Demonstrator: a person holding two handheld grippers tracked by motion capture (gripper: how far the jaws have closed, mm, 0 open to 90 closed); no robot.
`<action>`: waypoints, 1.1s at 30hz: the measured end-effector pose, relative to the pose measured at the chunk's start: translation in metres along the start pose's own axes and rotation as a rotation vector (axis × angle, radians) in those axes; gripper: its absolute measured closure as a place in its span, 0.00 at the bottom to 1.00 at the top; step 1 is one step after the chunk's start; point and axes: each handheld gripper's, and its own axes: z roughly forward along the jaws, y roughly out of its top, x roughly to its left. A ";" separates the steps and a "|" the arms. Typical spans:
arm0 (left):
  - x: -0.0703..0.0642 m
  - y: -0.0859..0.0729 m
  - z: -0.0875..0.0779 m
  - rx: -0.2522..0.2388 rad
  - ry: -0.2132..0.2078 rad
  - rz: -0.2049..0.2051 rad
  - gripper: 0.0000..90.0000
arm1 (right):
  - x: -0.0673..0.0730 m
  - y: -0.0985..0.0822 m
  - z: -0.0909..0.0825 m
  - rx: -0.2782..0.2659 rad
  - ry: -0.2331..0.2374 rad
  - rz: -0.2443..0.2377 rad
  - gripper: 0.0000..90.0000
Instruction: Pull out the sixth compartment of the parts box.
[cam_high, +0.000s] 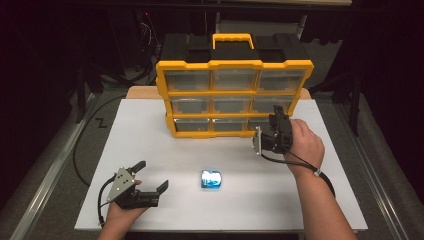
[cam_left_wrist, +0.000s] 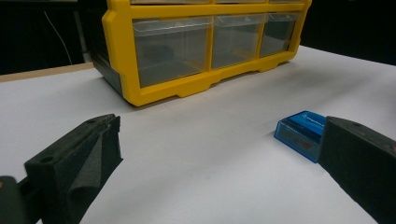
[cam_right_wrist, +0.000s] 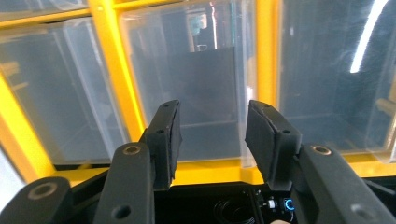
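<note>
- While my right gripper (cam_high: 276, 117) hovers released at the yellow drawer cabinet (cam_high: 234, 95), nothing sits between its jaws.
- My left gripper (cam_high: 150, 176) rests released near the blue box (cam_high: 211, 179).

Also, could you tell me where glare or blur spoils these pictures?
High view: glare whitens the blue box, surroundings dark. Left gripper view: sharp and evenly lit. Right gripper view: a light streak glares on the clear drawers, and the yellow frame is soft.

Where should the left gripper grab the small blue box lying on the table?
Probably across the two long sides of the blue box, coming down from above. It lies flat and low on the table with free space all round, and the open left gripper sits just beside it.
</note>
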 end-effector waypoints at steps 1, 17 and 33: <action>0.000 0.000 0.000 0.000 -0.001 0.000 0.00 | 0.000 0.000 0.001 0.009 0.005 0.028 0.65; -0.001 0.000 0.000 0.003 -0.006 0.001 0.00 | -0.018 0.006 0.017 0.015 -0.025 -0.007 0.75; 0.000 0.000 0.000 0.004 -0.008 0.003 0.00 | -0.017 0.007 0.028 0.022 -0.017 -0.053 0.82</action>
